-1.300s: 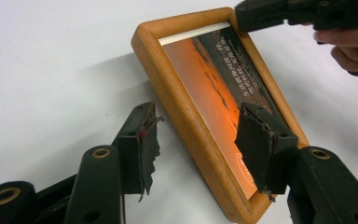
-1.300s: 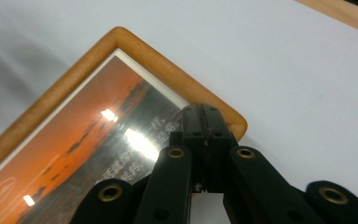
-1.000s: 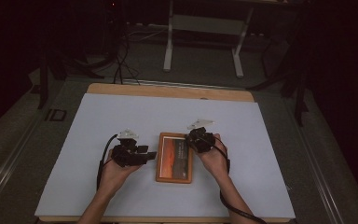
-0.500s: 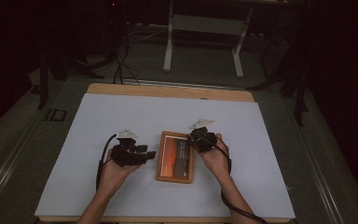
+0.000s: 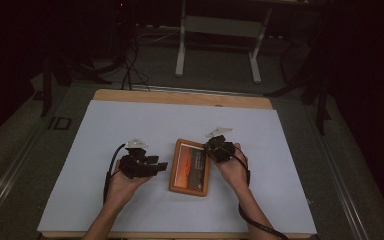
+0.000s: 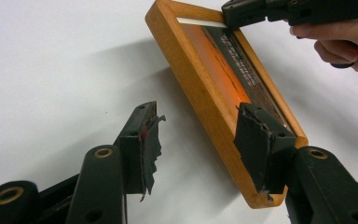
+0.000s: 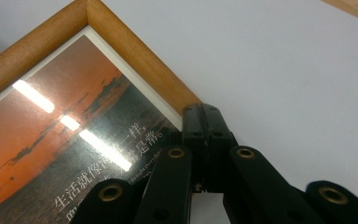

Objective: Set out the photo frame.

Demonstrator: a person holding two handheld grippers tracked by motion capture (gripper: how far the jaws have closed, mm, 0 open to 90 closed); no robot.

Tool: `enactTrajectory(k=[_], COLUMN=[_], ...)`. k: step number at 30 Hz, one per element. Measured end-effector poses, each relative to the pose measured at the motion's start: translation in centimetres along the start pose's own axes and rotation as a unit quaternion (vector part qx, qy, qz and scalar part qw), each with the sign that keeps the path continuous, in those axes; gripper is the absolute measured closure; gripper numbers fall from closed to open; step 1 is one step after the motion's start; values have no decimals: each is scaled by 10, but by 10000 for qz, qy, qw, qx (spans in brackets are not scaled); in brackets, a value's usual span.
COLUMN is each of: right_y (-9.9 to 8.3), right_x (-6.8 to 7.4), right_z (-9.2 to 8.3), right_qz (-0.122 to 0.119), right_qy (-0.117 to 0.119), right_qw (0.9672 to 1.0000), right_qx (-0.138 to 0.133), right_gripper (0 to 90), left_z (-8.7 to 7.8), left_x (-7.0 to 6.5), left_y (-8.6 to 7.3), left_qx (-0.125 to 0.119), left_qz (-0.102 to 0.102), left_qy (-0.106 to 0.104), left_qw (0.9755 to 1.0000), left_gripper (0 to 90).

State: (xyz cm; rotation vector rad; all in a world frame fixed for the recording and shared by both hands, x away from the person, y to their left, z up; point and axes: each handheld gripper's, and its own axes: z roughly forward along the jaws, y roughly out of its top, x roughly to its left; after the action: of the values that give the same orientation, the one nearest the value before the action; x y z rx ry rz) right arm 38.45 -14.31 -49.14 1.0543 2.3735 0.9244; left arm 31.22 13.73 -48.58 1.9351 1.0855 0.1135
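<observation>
So I've got a flat rectangular wooden picture frame (image 5: pixel 190 167) with an orange sunset print and some white Chinese text on it, lying on the white-covered counter (image 5: pixel 105 130) about in the middle, between my two hands. My right gripper (image 5: pixel 214 148) has its jaws pressed flat together with nothing between them, tips resting on the frame's right rail near the far corner; in the right gripper view (image 7: pixel 207 122) you can see the closed tips sitting right where the wood meets the white mat. My left gripper (image 5: pixel 159 165) is parked just beside the frame's left edge, jaws apart and not squeezing anything. In the left gripper view (image 6: pixel 200 140) one jaw hangs over the bare counter and the other over the near corner of the frame, so the left rail runs between them, but I can't tell whether either pad touches it. The frame looks flat on the counter.
</observation>
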Motion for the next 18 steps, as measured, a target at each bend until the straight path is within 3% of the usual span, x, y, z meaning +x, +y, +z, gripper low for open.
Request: enactTrajectory(k=[12,18], right_y=[-8,-15], right_x=[-7,-10], right_z=[5,11], right_qz=[140,184], right_qy=[-24,-55], right_qw=[9998,9996], right_qx=[113,197], right_gripper=[900,900], left_z=[1,2], left_x=[-5,-4], left_y=[1,1], left_qx=[1,15], left_qz=[15,-80], left_qy=[-84,-86], left_qw=[10000,9999], left_gripper=[485,472])
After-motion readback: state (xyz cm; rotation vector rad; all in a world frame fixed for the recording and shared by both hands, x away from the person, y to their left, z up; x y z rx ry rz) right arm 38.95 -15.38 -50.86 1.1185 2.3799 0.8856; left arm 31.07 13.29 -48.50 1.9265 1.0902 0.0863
